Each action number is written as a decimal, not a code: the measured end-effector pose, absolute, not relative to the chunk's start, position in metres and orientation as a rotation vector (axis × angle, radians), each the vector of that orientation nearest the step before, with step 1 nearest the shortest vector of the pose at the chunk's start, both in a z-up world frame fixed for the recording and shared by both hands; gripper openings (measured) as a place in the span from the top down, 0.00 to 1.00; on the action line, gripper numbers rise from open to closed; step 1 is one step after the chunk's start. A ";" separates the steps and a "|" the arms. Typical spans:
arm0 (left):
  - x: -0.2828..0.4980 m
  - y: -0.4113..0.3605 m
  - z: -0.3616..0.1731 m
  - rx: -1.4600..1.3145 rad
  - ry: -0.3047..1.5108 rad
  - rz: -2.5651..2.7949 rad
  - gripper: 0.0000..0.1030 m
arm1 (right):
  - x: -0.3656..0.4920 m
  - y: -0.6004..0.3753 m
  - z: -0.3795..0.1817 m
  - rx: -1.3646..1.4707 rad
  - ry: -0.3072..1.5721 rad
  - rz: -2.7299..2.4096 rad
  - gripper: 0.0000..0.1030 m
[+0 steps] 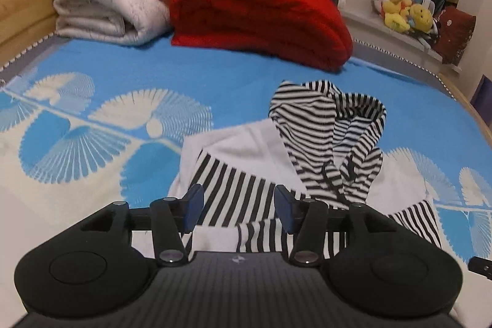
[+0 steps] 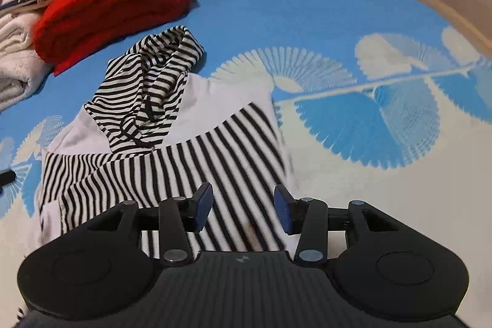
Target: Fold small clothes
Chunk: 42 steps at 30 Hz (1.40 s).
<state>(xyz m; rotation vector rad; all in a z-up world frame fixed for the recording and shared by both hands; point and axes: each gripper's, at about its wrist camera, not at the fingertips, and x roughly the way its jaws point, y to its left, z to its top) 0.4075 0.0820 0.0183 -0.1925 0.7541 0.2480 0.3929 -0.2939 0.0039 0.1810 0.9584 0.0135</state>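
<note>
The left wrist view alone shows a windowsill with yellow plush toys (image 1: 402,9) and a night window beyond the bed's far edge. The small hooded garment (image 1: 307,149), white with black stripes, lies partly folded mid-bed on the blue patterned bedspread (image 1: 230,73). A red blanket (image 1: 261,17) and cream blankets (image 1: 107,2) sit along the far edge. The left hand-held gripper (image 1: 238,206) and right hand-held gripper (image 2: 243,208) hover half-open over it, holding nothing.

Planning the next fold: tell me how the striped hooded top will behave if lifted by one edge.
The striped hooded top looks like thin knit lying in soft creases, so it will probably hang limp. Its hood is already slumped and would likely flop. It seems light and may drag across the blue bedcover.
</note>
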 end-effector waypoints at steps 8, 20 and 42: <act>0.414 0.079 0.032 -0.200 0.753 0.200 0.46 | 0.388 -0.308 0.020 0.122 0.941 0.023 0.54; 0.603 0.086 0.003 -0.151 0.917 0.100 0.87 | 0.393 -0.314 0.010 -0.030 0.989 0.068 0.48; 0.822 0.030 -0.099 -0.074 0.954 0.106 0.48 | 0.401 -0.318 -0.021 -0.059 1.043 0.062 0.48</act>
